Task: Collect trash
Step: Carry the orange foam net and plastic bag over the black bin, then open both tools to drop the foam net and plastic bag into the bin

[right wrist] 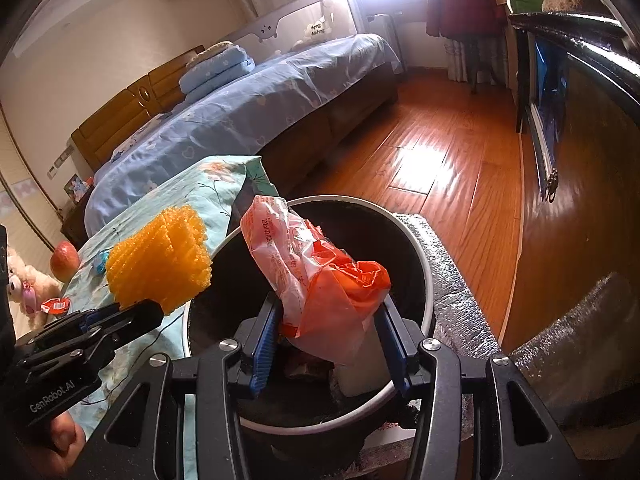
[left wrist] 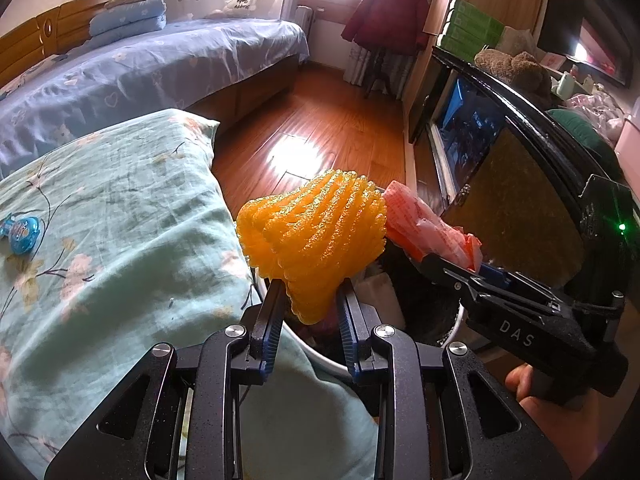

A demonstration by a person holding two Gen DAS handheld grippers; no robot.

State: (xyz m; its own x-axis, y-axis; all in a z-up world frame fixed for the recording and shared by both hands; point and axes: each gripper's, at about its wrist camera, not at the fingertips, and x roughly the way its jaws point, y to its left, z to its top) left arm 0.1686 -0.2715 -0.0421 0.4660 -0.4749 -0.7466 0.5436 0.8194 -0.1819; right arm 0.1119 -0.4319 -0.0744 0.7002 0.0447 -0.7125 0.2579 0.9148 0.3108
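My left gripper [left wrist: 310,300] is shut on an orange foam fruit net [left wrist: 316,236], held at the rim of a round bin [left wrist: 320,354] beside the bed; it also shows in the right wrist view [right wrist: 158,260]. My right gripper [right wrist: 326,320] is shut on a crumpled red and clear plastic wrapper [right wrist: 316,276], held over the open bin [right wrist: 428,280], whose inside is dark. In the left wrist view the right gripper [left wrist: 452,264] and its wrapper [left wrist: 424,220] sit just right of the foam net.
A floral teal cloth [left wrist: 120,220] covers the surface at left, with a small blue packet [left wrist: 20,234] on it. An apple [right wrist: 64,266], a red wrapper [right wrist: 56,306] and a plush toy [right wrist: 24,284] lie at far left. A dark cabinet [left wrist: 520,184] stands right; wooden floor [right wrist: 420,168] beyond.
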